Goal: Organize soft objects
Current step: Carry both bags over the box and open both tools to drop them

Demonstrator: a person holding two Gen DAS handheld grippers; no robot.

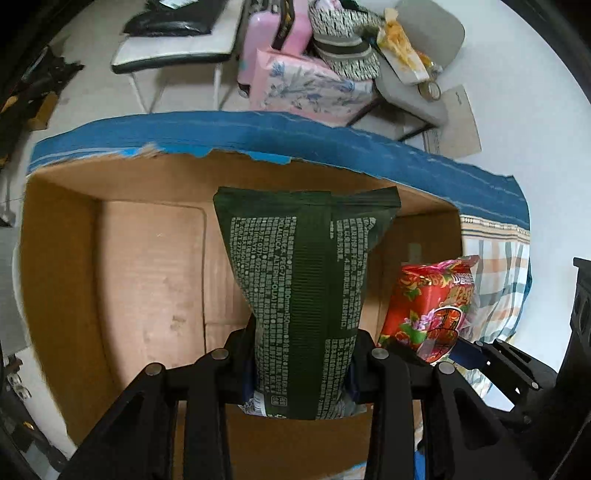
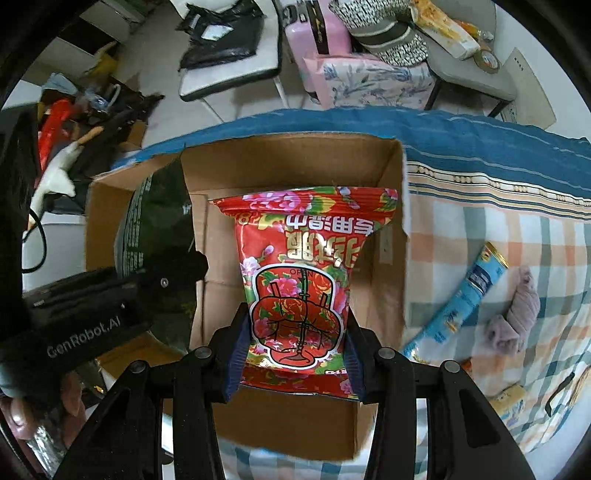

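My left gripper (image 1: 301, 363) is shut on a dark green soft pack (image 1: 306, 280) with white print, which hangs over the open cardboard box (image 1: 147, 273). My right gripper (image 2: 293, 354) is shut on a red flowered wipes pack (image 2: 299, 280), held over the same cardboard box (image 2: 295, 162). In the left wrist view the red pack (image 1: 432, 306) shows at the right, beside the green one. In the right wrist view the green pack (image 2: 159, 221) and the left gripper's black body (image 2: 85, 314) sit at the left. The box floor under both packs is bare cardboard.
The box rests on a checked cloth (image 2: 498, 258) with a blue border. On the cloth to the right lie a blue tube-shaped pack (image 2: 458, 299) and a rolled grey-pink cloth (image 2: 517, 314). Chairs, a pink suitcase (image 1: 273, 33) and bags stand beyond on the floor.
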